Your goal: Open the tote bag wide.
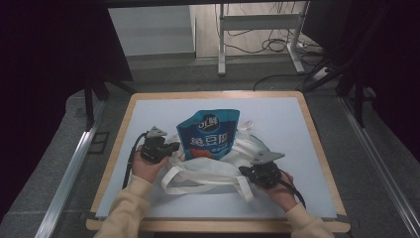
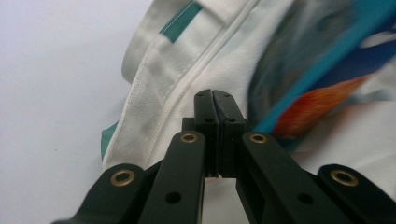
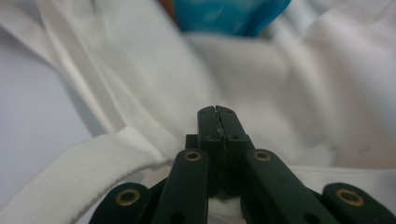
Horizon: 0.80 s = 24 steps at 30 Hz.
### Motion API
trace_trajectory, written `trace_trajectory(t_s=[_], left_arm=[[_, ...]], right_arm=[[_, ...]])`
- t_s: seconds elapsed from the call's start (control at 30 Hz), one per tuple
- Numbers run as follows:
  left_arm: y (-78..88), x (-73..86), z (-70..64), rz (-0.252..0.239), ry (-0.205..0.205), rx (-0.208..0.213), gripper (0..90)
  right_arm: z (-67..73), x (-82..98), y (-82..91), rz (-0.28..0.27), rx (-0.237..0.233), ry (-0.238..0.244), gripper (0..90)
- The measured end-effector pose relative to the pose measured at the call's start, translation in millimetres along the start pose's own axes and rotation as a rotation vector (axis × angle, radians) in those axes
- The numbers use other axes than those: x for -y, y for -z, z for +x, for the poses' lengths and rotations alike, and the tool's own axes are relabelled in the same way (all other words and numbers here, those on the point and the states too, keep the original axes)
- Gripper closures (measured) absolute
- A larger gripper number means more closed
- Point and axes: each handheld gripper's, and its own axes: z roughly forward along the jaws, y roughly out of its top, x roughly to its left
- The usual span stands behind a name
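Fingers (image 2: 229, 112) of the left gripper (image 1: 157, 147) and right gripper (image 1: 262, 172) are pressed together, each apparently pinching the soft white tote bag (image 1: 218, 166) mid-bench (image 1: 297, 124). Its limp cloth likely needs rim grips; the slippery blue pouch (image 1: 208, 134) pokes from its mouth.

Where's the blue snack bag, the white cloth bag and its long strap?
Blue snack bag (image 1: 212, 130), high view, its printed front.
White cloth bag (image 1: 250, 147), high view, its crumpled side.
Strap (image 1: 198, 190), high view, the loop's near edge.

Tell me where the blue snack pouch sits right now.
In the high view, the blue snack pouch lies mid-table on the white cloth bag, between the left gripper and right gripper.
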Motion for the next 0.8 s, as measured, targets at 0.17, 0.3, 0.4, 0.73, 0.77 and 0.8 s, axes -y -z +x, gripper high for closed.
trace_trajectory(t_s=[0.17, 0.3, 0.4, 0.73, 0.77, 0.8], left_arm=[[21.8, 0.6, -12.1, -0.032, -0.033, 0.028, 89.3], [27.0, 4.6, -18.4, -0.023, -0.054, 0.045, 89.3], [27.9, 7.0, -19.9, -0.016, -0.062, 0.053, 89.4], [33.7, 24.5, -26.3, 0.031, -0.071, 0.092, 89.5], [33.7, 24.5, -26.3, 0.031, -0.071, 0.092, 89.5], [32.7, 27.1, -25.4, 0.037, -0.062, 0.094, 89.5]], right_arm=[[-16.1, -22.9, 17.6, -0.075, 0.04, -0.03, 88.7], [-26.7, -41.6, 19.1, -0.082, 0.066, -0.041, 88.7], [-32.3, -49.9, 17.2, -0.077, 0.079, -0.046, 88.7], [-47.7, -61.4, -9.5, 0.001, 0.098, -0.061, 88.7], [-48.5, -60.9, -11.4, 0.004, 0.099, -0.062, 88.7], [-49.2, -60.5, -12.6, 0.01, 0.101, -0.067, 88.7]])
